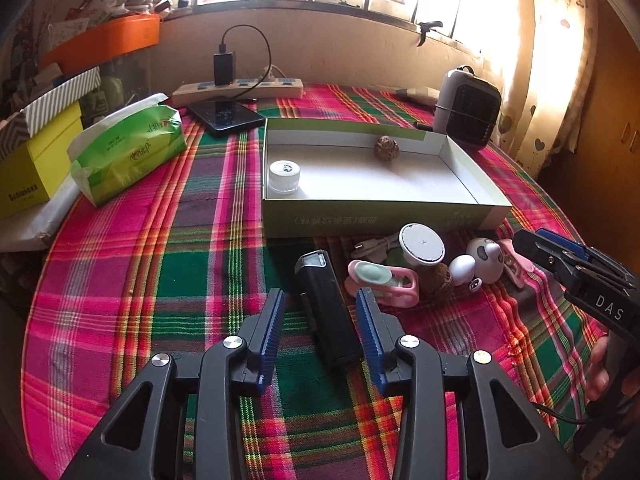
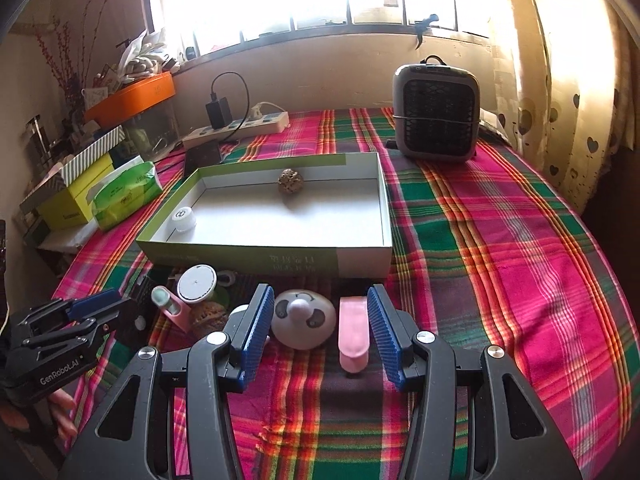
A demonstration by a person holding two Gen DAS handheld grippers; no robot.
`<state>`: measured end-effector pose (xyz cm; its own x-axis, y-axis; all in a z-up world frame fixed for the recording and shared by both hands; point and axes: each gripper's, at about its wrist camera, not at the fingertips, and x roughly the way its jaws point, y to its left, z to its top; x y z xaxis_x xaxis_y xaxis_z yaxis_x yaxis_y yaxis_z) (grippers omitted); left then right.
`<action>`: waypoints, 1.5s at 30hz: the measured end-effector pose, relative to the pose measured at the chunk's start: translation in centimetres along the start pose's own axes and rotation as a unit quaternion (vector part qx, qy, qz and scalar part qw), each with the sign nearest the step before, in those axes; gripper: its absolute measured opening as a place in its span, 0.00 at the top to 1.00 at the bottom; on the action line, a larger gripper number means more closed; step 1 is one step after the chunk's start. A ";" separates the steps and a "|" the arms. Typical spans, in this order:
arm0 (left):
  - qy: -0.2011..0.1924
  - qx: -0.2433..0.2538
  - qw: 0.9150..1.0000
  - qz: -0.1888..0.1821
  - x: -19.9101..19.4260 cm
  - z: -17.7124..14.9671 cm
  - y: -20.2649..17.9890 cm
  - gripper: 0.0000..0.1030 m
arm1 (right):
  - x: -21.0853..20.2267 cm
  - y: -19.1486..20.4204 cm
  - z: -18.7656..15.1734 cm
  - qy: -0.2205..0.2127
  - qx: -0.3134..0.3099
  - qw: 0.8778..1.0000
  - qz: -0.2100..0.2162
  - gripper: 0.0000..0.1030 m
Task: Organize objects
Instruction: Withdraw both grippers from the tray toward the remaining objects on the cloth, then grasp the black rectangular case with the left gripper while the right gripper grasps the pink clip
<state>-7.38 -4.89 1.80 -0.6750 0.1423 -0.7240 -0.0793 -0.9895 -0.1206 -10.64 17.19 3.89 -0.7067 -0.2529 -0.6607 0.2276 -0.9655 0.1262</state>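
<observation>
Two things already lie inside the shallow box [image 1: 384, 200]: a small white-capped jar [image 1: 284, 176] in its near left corner and a wrinkled brown nut [image 1: 386, 146] against its far wall. That suggests the box is the collecting place and the clutter outside it is what remains to sort.

That clutter is bunched against the box's near wall, at about one o'clock from the left gripper [image 1: 320, 308]: a black lighter-shaped device [image 1: 326, 312], a pink clip with a mint pad [image 1: 384, 280], a round white disc on a stem [image 1: 422, 244], a white cable [image 1: 372, 246] behind it, another brown nut [image 1: 438, 280] and a white panda-faced toy [image 2: 302, 318].

The left gripper's fingers stand spread on either side of the black device without pressing it, so it looks lined up for a lengthwise pinch; the device lies flat on the plaid cloth [image 1: 160, 280].

The right gripper [image 2: 316, 328] also has its fingers spread, with both the panda toy and a pink clip [image 2: 352, 332] in the gap and neither touched. Closing here would probably catch two things at once, so shifting toward one of them seems wise.

Farther out, at eleven o'clock from the box, sit a green tissue pack [image 1: 128, 148], a phone [image 1: 226, 116] and a power strip [image 1: 240, 90]; a small grey heater [image 2: 436, 114] stands at one o'clock.
</observation>
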 end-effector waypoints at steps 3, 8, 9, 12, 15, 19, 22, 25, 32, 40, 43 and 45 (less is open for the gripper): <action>0.003 -0.001 1.000 0.004 0.3 -0.1 0.0 0.66 | 0.1 -0.2 -0.2 0.003 0.002 1.000 -0.002 0.51; 0.012 0.004 1.000 0.012 0.9 -0.2 -0.2 0.66 | 0.2 -0.9 -0.6 0.005 0.013 1.000 -0.007 0.51; 0.013 0.004 1.000 0.012 1.1 -0.3 -0.2 0.66 | 0.2 -1.0 -0.6 0.006 0.014 1.000 -0.008 0.51; 0.021 0.000 1.000 0.011 1.5 -0.3 -0.1 0.66 | 0.3 -1.3 -0.8 0.010 0.016 1.000 -0.009 0.51; 0.021 0.000 1.000 0.012 1.7 -0.2 -0.1 0.66 | 0.4 -1.3 -0.9 0.012 0.014 1.000 -0.012 0.51; 0.022 0.003 1.000 0.019 1.9 0.0 0.0 0.66 | 1.0 -1.5 -1.1 0.025 0.016 0.999 -0.021 0.51; 0.023 0.005 0.999 0.022 2.0 0.2 0.2 0.66 | 1.0 -1.9 -1.1 0.027 0.020 0.999 -0.023 0.51; 0.024 0.008 0.999 0.030 2.2 0.4 0.3 0.66 | 1.2 -2.0 -1.0 0.032 0.015 0.999 -0.034 0.51; 0.025 0.009 0.999 0.038 2.3 0.6 0.7 0.66 | 1.9 -2.2 -0.9 0.049 0.008 0.998 -0.040 0.51; 0.026 0.010 0.999 0.042 2.5 0.8 0.9 0.66 | 2.8 -2.2 -0.7 0.071 -0.009 0.996 -0.054 0.51; 0.026 0.011 0.999 0.045 2.6 0.9 0.9 0.66 | 3.2 -2.1 -0.7 0.079 -0.011 0.995 -0.051 0.51; 0.026 0.010 0.999 0.045 2.7 0.9 0.9 0.66 | 3.2 -2.2 -0.6 0.079 -0.012 0.996 -0.050 0.51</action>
<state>-9.89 -5.46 0.38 -0.6405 0.0525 -0.7662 -0.0343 -0.9986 -0.0397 -13.03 18.51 1.02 -0.6136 -0.1407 -0.7770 0.1789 -0.9832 0.0367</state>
